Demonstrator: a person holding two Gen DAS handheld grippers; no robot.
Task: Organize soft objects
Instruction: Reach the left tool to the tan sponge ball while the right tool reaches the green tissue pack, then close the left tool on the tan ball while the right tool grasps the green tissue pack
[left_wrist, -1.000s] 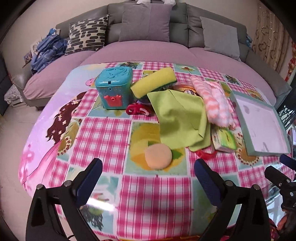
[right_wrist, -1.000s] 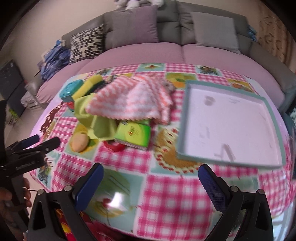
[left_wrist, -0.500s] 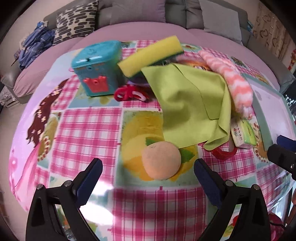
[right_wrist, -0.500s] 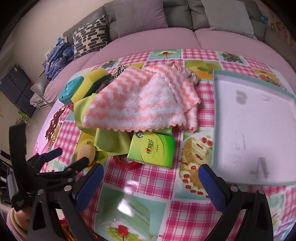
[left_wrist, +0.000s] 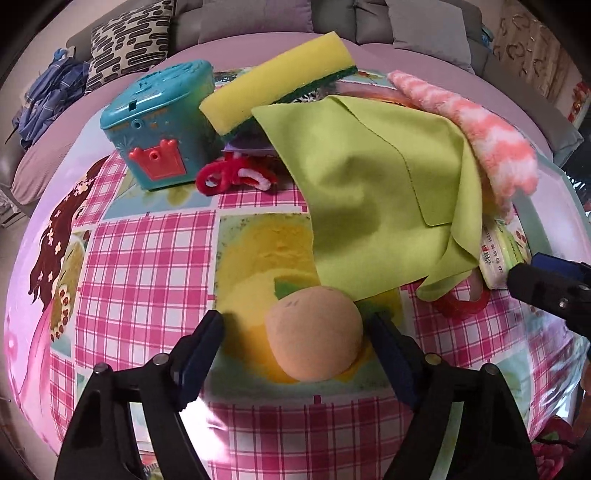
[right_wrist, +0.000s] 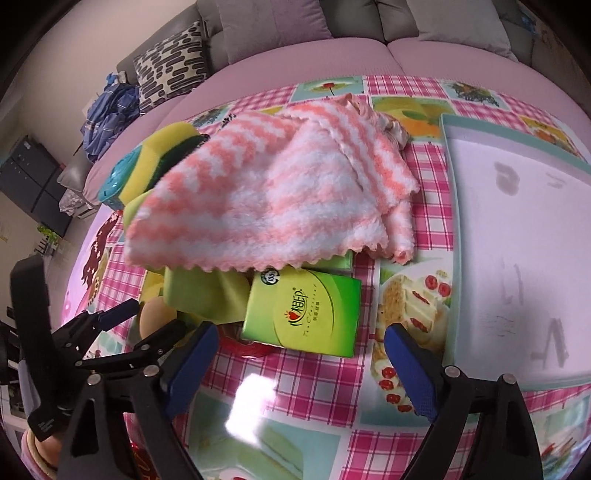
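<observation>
Towel (right_wrist: 273, 206) on cloth (left_wrist: 380, 199); tray (right_wrist: 448, 221) right.

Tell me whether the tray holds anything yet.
Empty: the tray shows only bare, smudged white floor; its far right edge runs out of view.

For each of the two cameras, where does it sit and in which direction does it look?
Left wrist: sits on the left gripper, low over the table, facing the sofa; open jaws flank the peach sponge ball, with the green cloth behind it.
Right wrist: sits on the right gripper, facing the green tissue pack, the pink striped towel and the grey tray; its open jaws show.
Shared: ball, cloth, towel, pack; each view also shows the other gripper.
</observation>
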